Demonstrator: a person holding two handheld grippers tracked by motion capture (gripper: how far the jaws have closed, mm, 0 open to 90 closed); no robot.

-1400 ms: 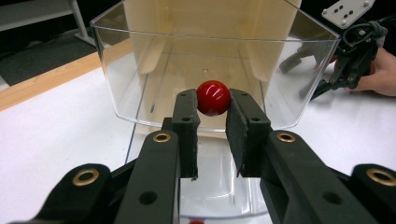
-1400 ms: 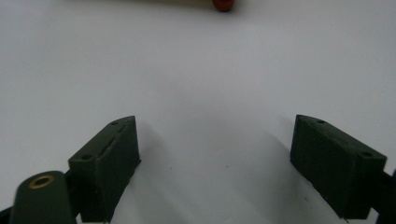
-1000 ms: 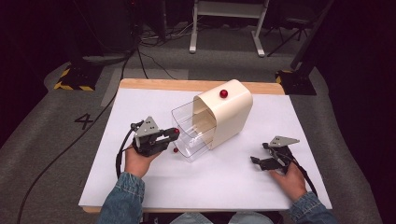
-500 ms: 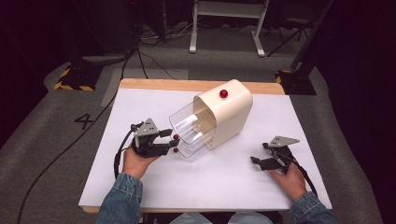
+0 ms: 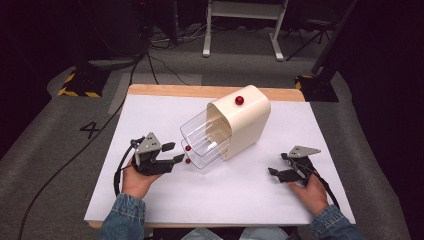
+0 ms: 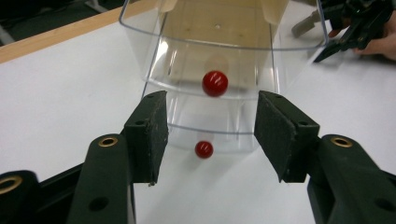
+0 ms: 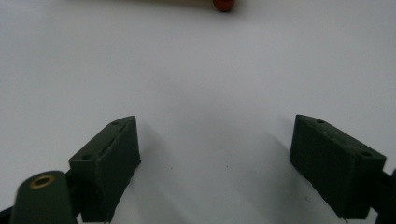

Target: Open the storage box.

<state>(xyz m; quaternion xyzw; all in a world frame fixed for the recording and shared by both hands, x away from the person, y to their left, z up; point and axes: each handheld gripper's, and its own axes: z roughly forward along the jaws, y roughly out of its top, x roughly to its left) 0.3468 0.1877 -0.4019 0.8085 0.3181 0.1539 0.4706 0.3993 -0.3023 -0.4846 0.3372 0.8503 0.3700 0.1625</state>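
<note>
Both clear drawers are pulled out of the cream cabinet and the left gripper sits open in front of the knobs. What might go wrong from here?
The left gripper is open between two red knobs, upper knob and lower knob; closing now might miss both or catch the wrong one. The cream cabinet stands unheld, with the right gripper open and apart from it, so a push or pull on a clear drawer may slide the whole unit.

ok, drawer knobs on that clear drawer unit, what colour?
Red, glossy. Both knobs, upper and lower, show best in the left gripper view.

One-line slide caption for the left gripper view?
Open left gripper faces two clear plastic drawers with round red knobs.
</note>
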